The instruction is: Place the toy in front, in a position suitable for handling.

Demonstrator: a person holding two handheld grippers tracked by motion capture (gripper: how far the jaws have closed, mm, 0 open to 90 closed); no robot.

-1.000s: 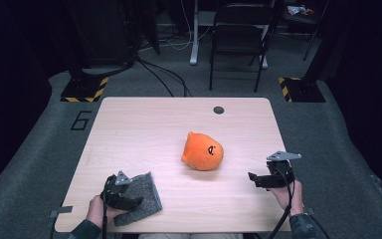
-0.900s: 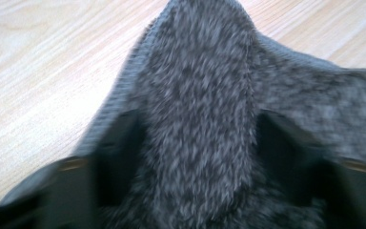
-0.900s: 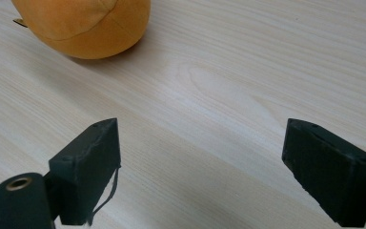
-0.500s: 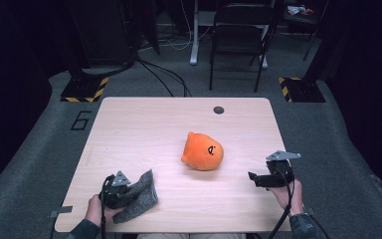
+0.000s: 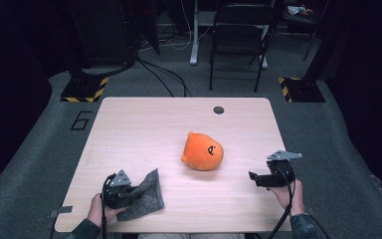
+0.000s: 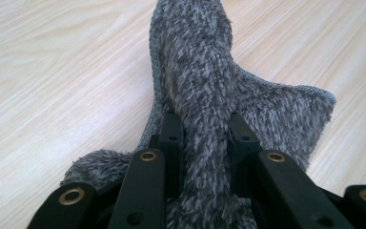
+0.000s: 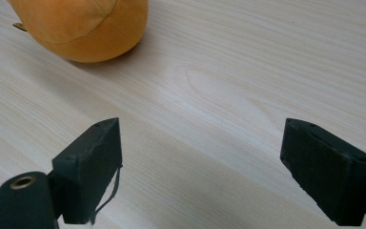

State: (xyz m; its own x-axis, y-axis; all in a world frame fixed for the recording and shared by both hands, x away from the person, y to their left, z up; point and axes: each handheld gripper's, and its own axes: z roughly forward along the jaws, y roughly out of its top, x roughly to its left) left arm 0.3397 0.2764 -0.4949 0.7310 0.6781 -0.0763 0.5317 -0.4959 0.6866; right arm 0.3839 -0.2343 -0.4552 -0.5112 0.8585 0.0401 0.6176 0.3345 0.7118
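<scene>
Pale wood table (image 5: pixel 129 129), dark room | grey fuzzy cloth (image 5: pixel 144 195) at table's 7 o'clock, edge now bunched off the wood | my left gripper (image 6: pixel 205 138) just clamped on it, ready to lift | my right gripper (image 7: pixel 200 162) gaping, idle; orange plush (image 5: pixel 202 151) at its 10 o'clock.

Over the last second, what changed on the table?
The left gripper has just been closing its jaws and now pinches a fold of the grey fuzzy cloth. The cloth, flat on the table a second ago, is bunched and lifted at the gripped edge. The orange plush toy and the open right gripper stayed put.
</scene>
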